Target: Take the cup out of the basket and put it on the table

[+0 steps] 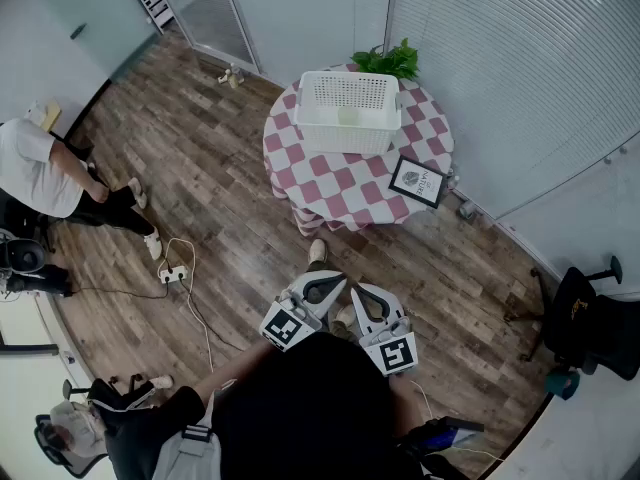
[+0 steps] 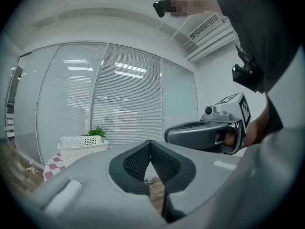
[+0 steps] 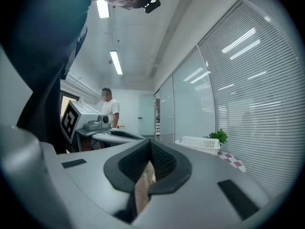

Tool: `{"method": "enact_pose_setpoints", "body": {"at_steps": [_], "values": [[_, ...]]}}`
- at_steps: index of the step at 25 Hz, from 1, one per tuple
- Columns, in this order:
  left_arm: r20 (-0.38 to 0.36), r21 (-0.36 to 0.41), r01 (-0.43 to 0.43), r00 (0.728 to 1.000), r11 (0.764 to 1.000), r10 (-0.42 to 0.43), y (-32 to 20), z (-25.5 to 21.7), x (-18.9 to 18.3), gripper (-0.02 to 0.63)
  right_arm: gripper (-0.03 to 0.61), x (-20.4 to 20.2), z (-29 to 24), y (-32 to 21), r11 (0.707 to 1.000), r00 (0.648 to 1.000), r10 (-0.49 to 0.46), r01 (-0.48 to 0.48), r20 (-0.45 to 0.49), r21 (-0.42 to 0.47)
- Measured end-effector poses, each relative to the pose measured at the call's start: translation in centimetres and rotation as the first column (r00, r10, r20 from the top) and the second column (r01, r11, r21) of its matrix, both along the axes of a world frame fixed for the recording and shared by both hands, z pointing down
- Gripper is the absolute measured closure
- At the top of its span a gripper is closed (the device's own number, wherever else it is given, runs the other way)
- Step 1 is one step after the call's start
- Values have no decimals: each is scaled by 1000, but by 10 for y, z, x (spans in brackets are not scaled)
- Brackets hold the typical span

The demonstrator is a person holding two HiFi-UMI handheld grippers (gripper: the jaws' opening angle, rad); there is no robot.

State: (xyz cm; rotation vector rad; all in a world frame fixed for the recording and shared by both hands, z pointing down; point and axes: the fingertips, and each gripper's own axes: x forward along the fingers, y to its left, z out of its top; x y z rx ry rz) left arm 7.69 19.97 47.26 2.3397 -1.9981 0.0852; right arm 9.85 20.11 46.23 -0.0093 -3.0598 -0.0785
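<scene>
two sets of fingers [image 2: 137, 163] clenched empty, left gripper [image 1: 331, 284], right gripper [image 1: 361, 294]; floor [image 1: 250, 218] before table [image 1: 340, 183] with basket [image 1: 342, 138], plant [image 1: 390, 63], frame [image 1: 418, 181]

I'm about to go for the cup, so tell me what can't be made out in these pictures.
Cup: head view, just a tiny pale blur; in both gripper views the basket wall hides it.
Framed sign: head view, print too small.
Plant: head view, base hidden behind the basket.

Grey left claw [image 1: 325, 286] and right claw [image 1: 363, 298] carry black-and-white marker cubes [image 1: 283, 326]; clothing [image 1: 300, 408] seems black.
</scene>
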Motion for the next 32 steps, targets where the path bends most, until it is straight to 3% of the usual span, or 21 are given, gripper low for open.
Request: {"method": "enact_pose_setpoints", "body": {"at_steps": [3,7,12,15,20,32], "values": [[-3,14,5,1000,1000,-5,0,2,-2,609,571,2,10,-4,999,998,31,-29,-46,30],[-20,35,27,999,999,-27,0,1,-7,609,569,4,17,-9,999,997,53,-53,-59,5],[8,40,33,999,999,-34,3,-4,-16,609,569,-2,12,-8,999,1000,17,-18,-26,-33],[-42,69,59,998,996,-56,2,-13,-26,609,569,-14,9,-10,999,1000,-17,16,-18,-46],[-42,79,67,997,995,-64,-2,-19,-39,609,569,-32,19,-20,999,994,2,-7,-111,-39],[-8,56,103,995,993,-103,-38,-20,-75,609,571,-54,23,-62,994,982,50,-66,-181,-82]]}}
